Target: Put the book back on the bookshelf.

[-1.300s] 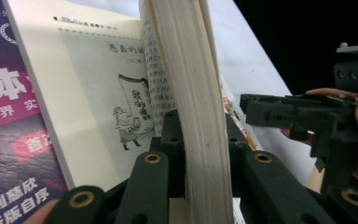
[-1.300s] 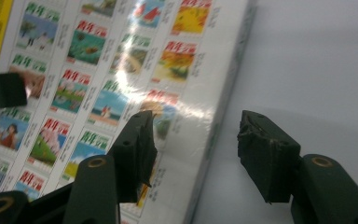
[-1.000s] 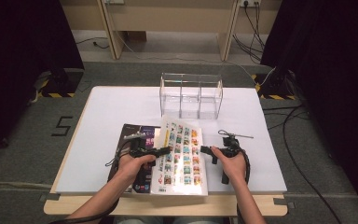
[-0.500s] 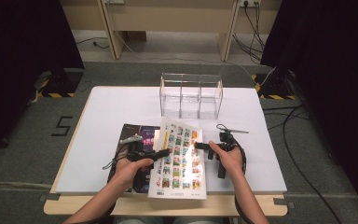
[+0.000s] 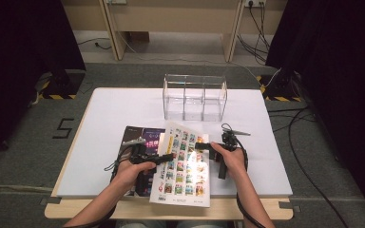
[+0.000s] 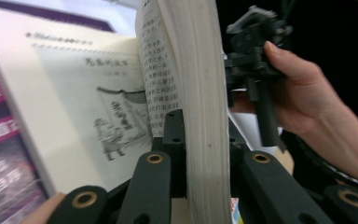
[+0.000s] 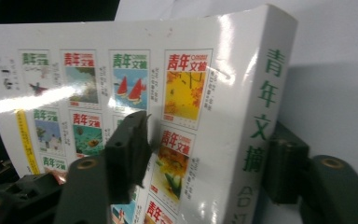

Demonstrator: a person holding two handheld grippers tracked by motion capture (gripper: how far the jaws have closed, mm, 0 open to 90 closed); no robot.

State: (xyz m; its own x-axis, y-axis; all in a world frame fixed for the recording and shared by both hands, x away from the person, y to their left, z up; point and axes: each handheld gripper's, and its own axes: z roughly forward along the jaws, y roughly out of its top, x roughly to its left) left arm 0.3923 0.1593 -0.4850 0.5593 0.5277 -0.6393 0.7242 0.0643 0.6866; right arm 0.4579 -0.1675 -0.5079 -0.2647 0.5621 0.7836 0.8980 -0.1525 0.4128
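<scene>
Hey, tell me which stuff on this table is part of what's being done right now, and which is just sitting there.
In use:
- thick white book, lifted open
- left gripper, clamped on its page block
- right gripper, jaws straddling its spine, just been closing

Lying about:
- dark magazine
- clear three-compartment box

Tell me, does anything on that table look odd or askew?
Yes: the thick white book is tilted up off the table, its page block pinched by the left gripper, leaving its first page lying open on the table.
</scene>
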